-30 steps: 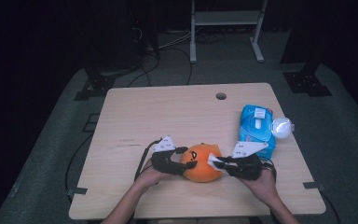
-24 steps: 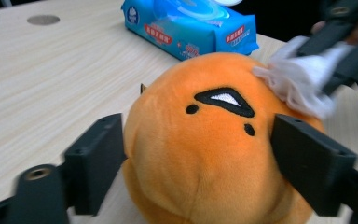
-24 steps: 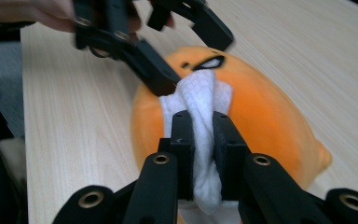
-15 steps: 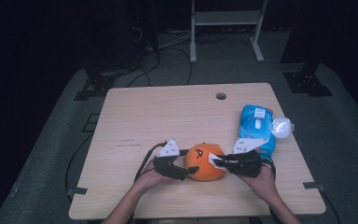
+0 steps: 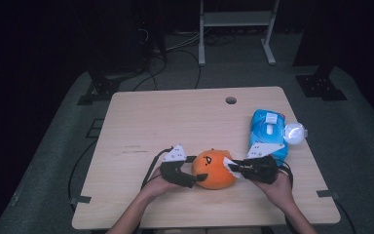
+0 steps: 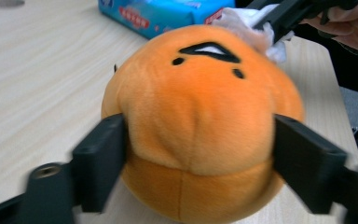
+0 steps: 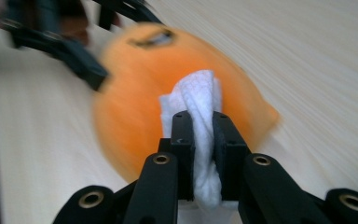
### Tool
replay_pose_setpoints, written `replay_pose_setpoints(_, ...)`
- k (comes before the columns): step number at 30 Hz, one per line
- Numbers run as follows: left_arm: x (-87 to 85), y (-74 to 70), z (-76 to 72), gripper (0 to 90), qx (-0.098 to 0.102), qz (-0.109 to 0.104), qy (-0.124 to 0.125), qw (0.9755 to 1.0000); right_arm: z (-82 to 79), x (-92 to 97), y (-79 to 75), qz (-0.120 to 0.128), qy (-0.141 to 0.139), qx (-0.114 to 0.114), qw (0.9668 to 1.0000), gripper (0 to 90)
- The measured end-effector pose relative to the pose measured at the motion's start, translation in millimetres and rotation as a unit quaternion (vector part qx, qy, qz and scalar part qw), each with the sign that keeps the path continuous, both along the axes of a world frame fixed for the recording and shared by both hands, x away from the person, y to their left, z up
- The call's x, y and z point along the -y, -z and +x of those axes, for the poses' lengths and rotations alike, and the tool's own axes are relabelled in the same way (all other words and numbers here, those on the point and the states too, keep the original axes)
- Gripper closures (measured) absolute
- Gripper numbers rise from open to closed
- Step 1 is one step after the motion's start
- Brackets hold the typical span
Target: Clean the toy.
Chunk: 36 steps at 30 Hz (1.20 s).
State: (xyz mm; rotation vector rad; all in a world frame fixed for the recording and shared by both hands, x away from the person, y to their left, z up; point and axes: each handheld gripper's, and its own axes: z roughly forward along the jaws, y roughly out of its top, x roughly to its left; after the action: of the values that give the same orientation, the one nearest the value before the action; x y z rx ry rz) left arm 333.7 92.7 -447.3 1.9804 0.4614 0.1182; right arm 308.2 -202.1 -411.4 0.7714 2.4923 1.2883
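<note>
Flanking plush [image 5: 214, 169], both hand-held grippers level

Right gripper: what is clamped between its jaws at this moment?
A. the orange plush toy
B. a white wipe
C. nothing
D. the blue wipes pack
B: the right gripper is shut on a bunched white wipe that presses against the orange plush toy, which the left gripper clasps from both sides.

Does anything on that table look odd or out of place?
Nothing looks spilled or broken. The orange plush toy bulges where the left gripper squeezes it, while the right gripper presses a white tissue against it.
</note>
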Motion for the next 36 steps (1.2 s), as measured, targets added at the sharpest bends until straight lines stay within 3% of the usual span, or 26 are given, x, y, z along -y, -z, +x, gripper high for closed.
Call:
replay_pose_setpoints(1, 1.8, -6.0, -2.0, 31.7, 0.011, -0.005, 0.013, 0.9998, -6.4, -10.8, -6.1, 0.013, -0.025, 0.005, 0.9996, 79.6)
replay_pose_setpoints(2, 1.8, -6.0, -2.0, 33.0, 0.011, -0.005, 0.013, 0.9998, -9.1, -16.2, -8.0, 0.010, -0.034, 0.011, 0.9993, 79.6)
replay_pose_setpoints(3, 1.7, -13.4, -6.1, 34.7, 0.038, 0.005, 0.033, 0.9987, -13.9, -23.9, -11.1, 0.001, -0.045, 0.024, 0.9987, 79.6)
replay_pose_setpoints(6, -5.3, -16.5, -5.8, 36.3, 0.041, 0.007, 0.044, 0.9982, -13.5, -23.8, -15.5, 0.009, -0.045, 0.028, 0.9985, 79.7)
replay_pose_setpoints(9, -7.9, -13.9, -3.4, 34.4, 0.034, 0.003, 0.038, 0.9987, -7.5, -17.6, -12.8, 0.002, -0.026, 0.026, 0.9993, 79.7)
replay_pose_setpoints(11, -7.5, -12.2, 1.1, 17.0, 0.015, -0.002, 0.006, 0.9999, 4.0, -6.1, -2.0, 0.003, -0.001, -0.005, 1.0000, 79.7)
replay_pose_setpoints(12, -7.5, -12.2, 1.1, 13.7, 0.015, -0.002, 0.006, 0.9999, 4.0, -6.1, -2.0, 0.003, -0.001, -0.005, 1.0000, 79.7)
replay_pose_setpoints(13, -6.0, -10.0, 2.5, 11.9, 0.001, 0.000, -0.003, 1.0000, 5.0, -3.9, 0.4, 0.008, 0.001, -0.012, 0.9999, 79.7)
replay_pose_setpoints(14, -6.0, -10.0, 2.5, 12.5, 0.001, 0.000, -0.003, 1.0000, 5.0, -3.9, 0.4, 0.008, 0.001, -0.012, 0.9999, 79.7)
replay_pose_setpoints(15, -4.0, -6.7, 1.6, 17.3, -0.008, 0.002, 0.006, 1.0000, 3.0, -6.7, -1.4, 0.003, -0.001, -0.007, 1.0000, 79.7)
replay_pose_setpoints(19, 4.7, -13.8, -8.7, 28.8, 0.048, 0.020, 0.024, 0.9984, -9.2, -22.7, -10.1, 0.004, -0.034, 0.016, 0.9993, 79.7)
replay_pose_setpoints(21, 11.3, -16.7, -15.7, 31.0, 0.084, 0.036, 0.042, 0.9949, -15.5, -31.8, -14.3, 0.012, -0.053, 0.024, 0.9982, 79.7)
replay_pose_setpoints(22, 11.3, -16.7, -15.7, 31.5, 0.084, 0.036, 0.042, 0.9949, -17.9, -36.1, -16.4, 0.014, -0.061, 0.029, 0.9976, 79.7)
replay_pose_setpoints(23, 15.9, -17.4, -22.4, 32.2, 0.108, 0.045, 0.058, 0.9914, -19.8, -39.7, -18.9, 0.018, -0.069, 0.034, 0.9969, 79.8)
replay_pose_setpoints(24, 15.9, -17.4, -22.4, 32.5, 0.108, 0.045, 0.058, 0.9914, -19.8, -39.7, -18.9, 0.018, -0.069, 0.034, 0.9969, 79.8)
replay_pose_setpoints(25, 17.6, -18.3, -25.5, 32.6, 0.123, 0.053, 0.068, 0.9887, -19.3, -39.7, -22.7, 0.021, -0.065, 0.042, 0.9968, 79.9)
replay_pose_setpoints(26, 17.6, -18.3, -25.5, 32.6, 0.123, 0.053, 0.068, 0.9887, -19.3, -39.7, -22.7, 0.021, -0.065, 0.042, 0.9968, 79.9)
replay_pose_setpoints(28, 17.8, -18.1, -25.9, 31.6, 0.124, 0.052, 0.072, 0.9883, -10.3, -28.7, -23.0, 0.010, -0.031, 0.047, 0.9983, 79.9)
replay_pose_setpoints(29, 17.0, -17.5, -23.5, 28.7, 0.111, 0.045, 0.066, 0.9906, -6.3, -24.1, -20.0, 0.002, -0.021, 0.044, 0.9988, 79.9)
replay_pose_setpoints(30, 17.0, -17.5, -23.5, 24.6, 0.111, 0.045, 0.066, 0.9906, -6.3, -24.1, -20.0, 0.002, -0.021, 0.044, 0.9988, 79.9)
replay_pose_setpoints(31, 15.7, -17.8, -18.6, 19.2, 0.079, 0.030, 0.051, 0.9951, 0.5, -14.8, -12.3, 0.014, -0.010, 0.015, 0.9997, 79.9)
replay_pose_setpoints(32, 15.7, -17.8, -18.6, 17.3, 0.079, 0.030, 0.051, 0.9951, 1.6, -12.9, -10.2, 0.015, -0.007, 0.008, 0.9998, 80.0)
replay_pose_setpoints(33, 13.2, -20.0, -12.5, 14.6, 0.025, 0.000, 0.025, 0.9994, 1.2, -11.5, -8.5, 0.014, -0.007, 0.008, 0.9998, 80.0)
replay_pose_setpoints(34, 13.2, -20.0, -12.5, 13.7, 0.025, 0.000, 0.025, 0.9994, 1.2, -11.5, -8.5, 0.014, -0.007, 0.008, 0.9998, 80.0)
replay_pose_setpoints(35, 12.8, -20.8, -9.5, 13.7, -0.002, -0.003, 0.013, 0.9999, -0.2, -11.4, -8.7, 0.013, -0.007, 0.010, 0.9998, 80.0)
replay_pose_setpoints(36, 13.8, -20.2, -9.1, 13.7, -0.011, -0.001, 0.009, 0.9999, -2.2, -12.4, -9.3, 0.011, -0.008, 0.014, 0.9998, 80.0)
